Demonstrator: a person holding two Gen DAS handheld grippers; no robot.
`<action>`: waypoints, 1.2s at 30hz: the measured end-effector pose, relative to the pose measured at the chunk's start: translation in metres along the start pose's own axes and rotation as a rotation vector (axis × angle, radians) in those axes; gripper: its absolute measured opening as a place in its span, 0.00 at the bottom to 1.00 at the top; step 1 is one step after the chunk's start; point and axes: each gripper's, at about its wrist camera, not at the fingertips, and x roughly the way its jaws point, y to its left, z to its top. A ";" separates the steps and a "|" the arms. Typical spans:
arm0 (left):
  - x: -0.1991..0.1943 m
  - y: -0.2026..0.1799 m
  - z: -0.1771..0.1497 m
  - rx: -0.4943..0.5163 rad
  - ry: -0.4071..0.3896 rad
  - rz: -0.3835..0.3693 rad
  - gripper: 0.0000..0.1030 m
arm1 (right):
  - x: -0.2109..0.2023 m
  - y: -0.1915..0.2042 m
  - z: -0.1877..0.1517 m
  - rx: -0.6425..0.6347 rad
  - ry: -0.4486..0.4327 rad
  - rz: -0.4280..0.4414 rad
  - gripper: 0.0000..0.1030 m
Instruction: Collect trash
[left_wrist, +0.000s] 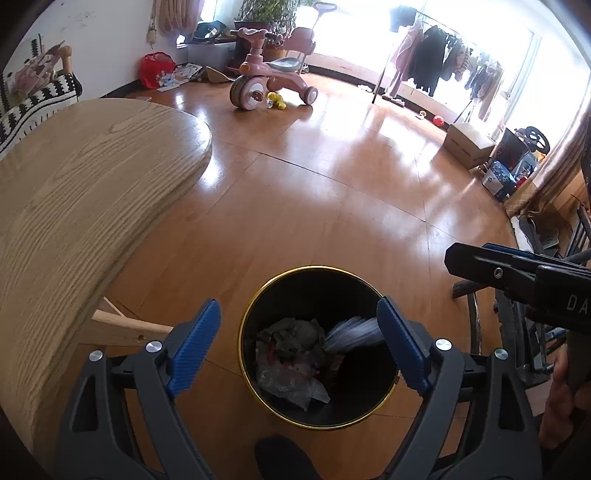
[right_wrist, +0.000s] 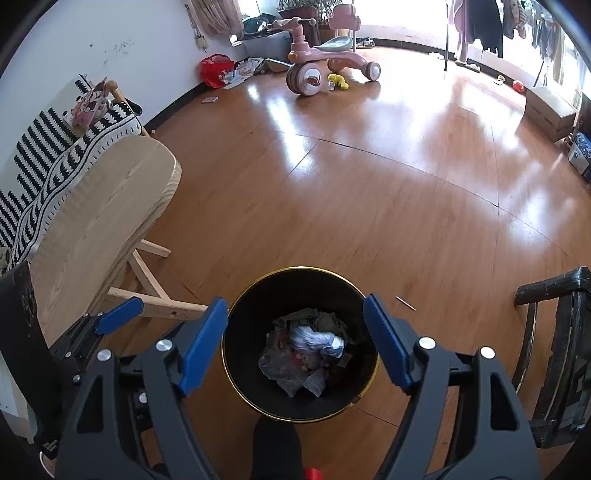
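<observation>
**Left wrist and right wrist views: both grippers empty above a part-filled bin**

Left wrist view, far left: the rounded wooden desk shows a bare top with no litter on the part in view; just right of it the left gripper hangs over the floor with its blue pads spread wide and nothing between them; beneath the gap stands the black bin with its gold rim, and inside it lies crumpled trash, greyish wrappers and plastic, with a pale blurred piece at the right side of the opening; whether that piece is falling or resting I cannot tell; at the right edge the right gripper enters from the side.

Right wrist view, left to right: the desk again at the left, the left gripper's blue pad just beside it, then the right gripper with jaws wide apart and holding nothing, directly above the bin; a white bundle lies on top of the heap inside; a thin stick-like item lies on the floor near the bin's right.

By my judgement the depositing is done for these loads; what may remain is the stick-like item and the scattered papers by the far wall, if those count as trash.
</observation>
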 end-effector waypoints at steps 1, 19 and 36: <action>-0.001 0.000 0.000 0.001 -0.002 0.001 0.82 | 0.000 0.000 0.000 0.001 -0.001 0.000 0.74; -0.159 0.138 -0.021 -0.188 -0.176 0.212 0.89 | -0.027 0.145 0.013 -0.188 -0.136 0.153 0.91; -0.353 0.366 -0.187 -0.674 -0.235 0.718 0.91 | -0.031 0.482 -0.069 -0.622 -0.091 0.490 0.92</action>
